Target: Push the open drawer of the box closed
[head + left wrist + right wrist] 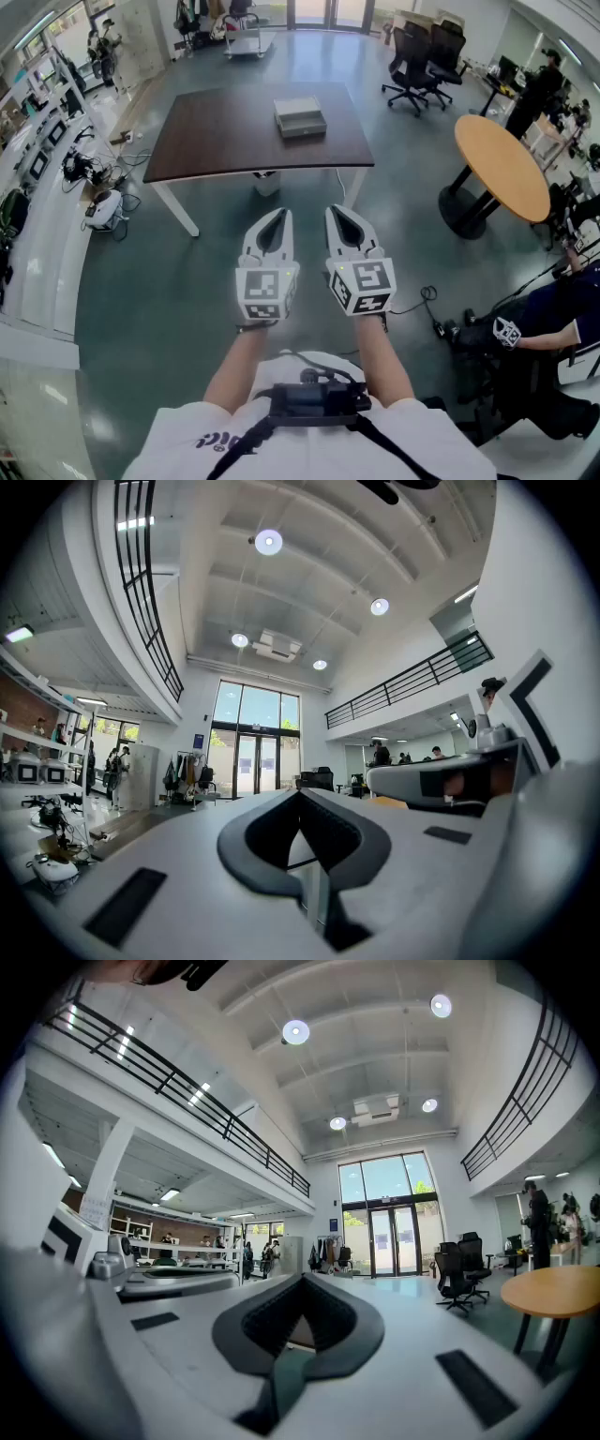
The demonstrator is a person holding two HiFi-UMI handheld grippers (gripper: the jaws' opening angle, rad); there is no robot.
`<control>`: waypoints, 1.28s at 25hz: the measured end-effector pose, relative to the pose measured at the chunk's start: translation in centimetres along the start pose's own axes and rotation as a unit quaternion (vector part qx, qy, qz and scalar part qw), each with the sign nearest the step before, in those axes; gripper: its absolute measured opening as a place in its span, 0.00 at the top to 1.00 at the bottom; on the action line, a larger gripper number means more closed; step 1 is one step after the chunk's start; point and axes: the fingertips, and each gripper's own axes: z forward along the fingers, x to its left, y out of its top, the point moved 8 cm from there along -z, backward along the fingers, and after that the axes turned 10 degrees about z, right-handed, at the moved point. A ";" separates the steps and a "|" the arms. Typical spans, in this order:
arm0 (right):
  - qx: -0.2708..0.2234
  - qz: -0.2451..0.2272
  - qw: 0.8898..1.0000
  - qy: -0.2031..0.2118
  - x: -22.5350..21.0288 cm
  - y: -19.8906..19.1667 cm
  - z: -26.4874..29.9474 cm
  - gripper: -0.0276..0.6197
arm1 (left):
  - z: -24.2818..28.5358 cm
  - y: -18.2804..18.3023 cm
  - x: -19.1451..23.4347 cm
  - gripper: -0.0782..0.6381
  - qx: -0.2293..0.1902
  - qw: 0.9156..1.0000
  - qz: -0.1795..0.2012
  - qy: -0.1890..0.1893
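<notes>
The white left gripper [280, 214] is held level, its jaws clenched together on nothing. Well beyond both grippers, the flat grey box [300, 118] sits on the dark brown rectangular table [216, 131]. The white right gripper [335, 211] is likewise clenched and empty.

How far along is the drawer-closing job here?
Done: nothing yet. The grey box sits on the dark table, untouched and too far off to read its drawer. In hand: nothing; the left gripper and right gripper are level, jaws shut and empty, well short of the table. Remaining: walk up, reach the box and push the drawer in.
</notes>
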 end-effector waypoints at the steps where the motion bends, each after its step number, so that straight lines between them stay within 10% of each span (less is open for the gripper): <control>1: 0.000 -0.001 1.000 -0.004 0.2 -0.1 0.0 0.95 | -0.2 0.0 0.3 0.88 -0.001 1.000 -0.005 -0.001; 12: 0.024 0.018 0.999 -0.014 -1.5 -1.2 0.6 0.95 | 1.0 -1.0 0.0 0.88 0.012 1.000 -0.027 -0.004; 32: 0.117 0.033 0.992 0.028 -20.3 -2.4 -0.3 0.95 | 11.9 -1.9 -13.9 0.88 0.069 0.995 -0.033 0.057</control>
